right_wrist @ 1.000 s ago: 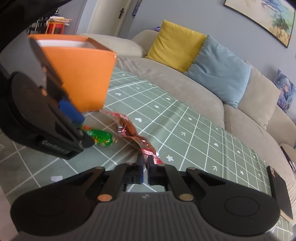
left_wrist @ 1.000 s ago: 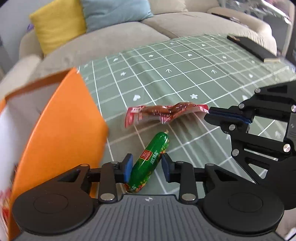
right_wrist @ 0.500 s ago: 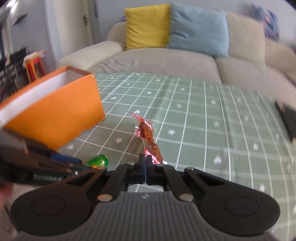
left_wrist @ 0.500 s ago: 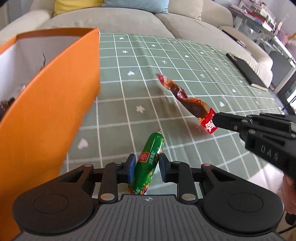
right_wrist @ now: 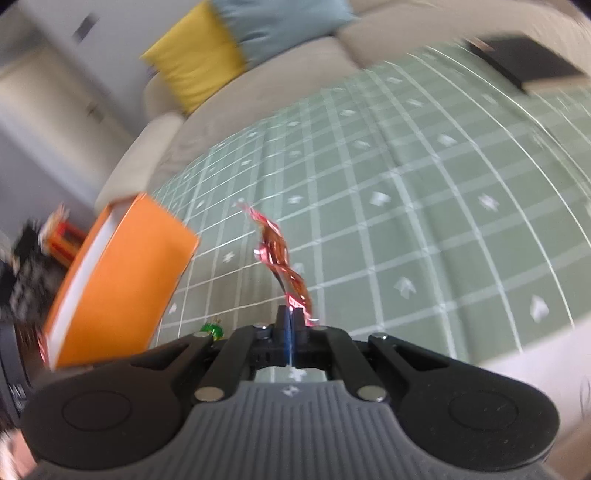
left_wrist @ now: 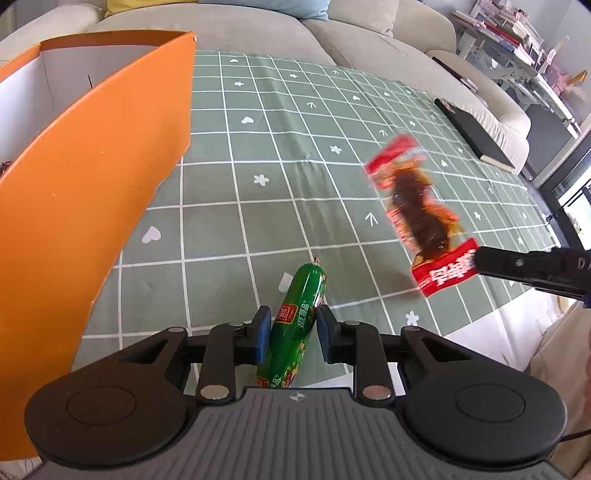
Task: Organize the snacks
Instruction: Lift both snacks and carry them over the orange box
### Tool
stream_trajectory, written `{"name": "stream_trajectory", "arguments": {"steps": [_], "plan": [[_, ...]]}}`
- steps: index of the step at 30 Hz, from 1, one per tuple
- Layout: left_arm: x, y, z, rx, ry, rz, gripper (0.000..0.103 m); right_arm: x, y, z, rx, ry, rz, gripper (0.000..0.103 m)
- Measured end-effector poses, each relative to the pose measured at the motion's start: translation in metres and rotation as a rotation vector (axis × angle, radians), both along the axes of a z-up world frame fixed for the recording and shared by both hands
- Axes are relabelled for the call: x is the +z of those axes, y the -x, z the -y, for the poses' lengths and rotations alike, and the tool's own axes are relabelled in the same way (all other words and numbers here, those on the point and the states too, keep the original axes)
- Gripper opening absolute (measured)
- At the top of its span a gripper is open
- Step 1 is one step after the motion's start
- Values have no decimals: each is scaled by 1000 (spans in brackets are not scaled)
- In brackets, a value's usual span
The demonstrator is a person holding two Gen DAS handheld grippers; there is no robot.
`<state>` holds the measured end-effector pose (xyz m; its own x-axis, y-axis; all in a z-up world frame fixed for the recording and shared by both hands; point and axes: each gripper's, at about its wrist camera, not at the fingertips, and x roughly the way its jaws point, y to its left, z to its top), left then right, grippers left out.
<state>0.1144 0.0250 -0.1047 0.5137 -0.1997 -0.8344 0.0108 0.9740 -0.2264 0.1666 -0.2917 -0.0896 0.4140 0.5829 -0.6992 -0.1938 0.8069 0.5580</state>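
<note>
My left gripper [left_wrist: 289, 334] is shut on a green sausage [left_wrist: 299, 321] and holds it above the green checked tablecloth [left_wrist: 277, 155]. An orange box [left_wrist: 88, 177], open at the top with a white inside, stands to the left. My right gripper [right_wrist: 290, 332] is shut on the end of a red snack packet [right_wrist: 280, 262], which hangs in the air; in the left wrist view the red snack packet [left_wrist: 421, 214] shows at the right, gripped by the right gripper [left_wrist: 480, 260]. The orange box [right_wrist: 118, 273] is at the left in the blurred right wrist view.
A beige sofa [left_wrist: 258, 29] with yellow [right_wrist: 192, 70] and blue cushions borders the cloth's far side. A black flat object [left_wrist: 472, 133] lies at the far right edge of the cloth. Shelves with clutter stand at the far right.
Both snacks have been lifted off the cloth. The right gripper has raised and turned the red packet so it hangs upright. The left gripper has risen with the sausage beside the box.
</note>
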Motion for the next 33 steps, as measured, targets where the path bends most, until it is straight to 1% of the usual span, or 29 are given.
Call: {"name": "stream_trajectory", "arguments": {"steps": [1, 3, 5, 7, 9, 11, 12, 14, 15, 16, 17, 18, 21, 23, 25, 28, 29, 30, 31, 33], "plan": [[-1, 0, 2, 1, -6, -2, 29, -2, -1, 7, -29, -3, -22, 0], [0, 0, 5, 1, -14, -1, 29, -10, -2, 16, -70, 32, -70, 0], [0, 0, 8, 2, -27, -3, 30, -19, -3, 20, -91, 74, -106, 0], [1, -1, 10, 4, -41, -5, 30, -25, -3, 21, -102, 90, -131, 0], [1, 0, 12, 6, -50, -12, 31, -26, -4, 18, -94, 110, -123, 0], [1, 0, 16, -4, -69, -15, 32, -23, -4, 13, -70, 161, -87, 0], [1, -1, 18, -12, -81, -20, 34, -21, -3, 9, -54, 191, -67, 0], [-1, -1, 22, -30, -106, -45, 37, -21, -3, 2, -18, 245, -21, 12], [-2, 0, 23, -34, -114, -52, 40, -19, -2, -2, -5, 275, 10, 14], [-3, 0, 24, -38, -121, -55, 42, -17, -2, -6, 8, 311, 45, 23], [-3, 1, 24, -43, -125, -51, 43, -15, -1, -11, 22, 345, 84, 33], [-3, 1, 25, -47, -128, -52, 43, -14, 0, -15, 34, 373, 125, 37], [-3, 1, 28, -70, -141, -55, 49, -10, -1, -26, 69, 403, 235, 48], [-3, 2, 32, -90, -159, -54, 50, -11, -6, -37, 95, 407, 287, 66], [-3, 3, 34, -103, -178, -50, 50, -14, -10, -46, 120, 407, 316, 72], [-4, 4, 36, -108, -185, -46, 49, -22, -19, -52, 132, 426, 309, 72], [-4, 3, 35, -106, -187, -44, 47, -25, -23, -53, 131, 428, 294, 72], [-4, 3, 35, -104, -190, -41, 42, -28, -26, -52, 129, 428, 279, 72], [-4, 3, 36, -103, -197, -36, 39, -30, -27, -52, 127, 425, 267, 72], [-4, 2, 36, -103, -198, -31, 34, -33, -26, -54, 133, 426, 259, 72]]}}
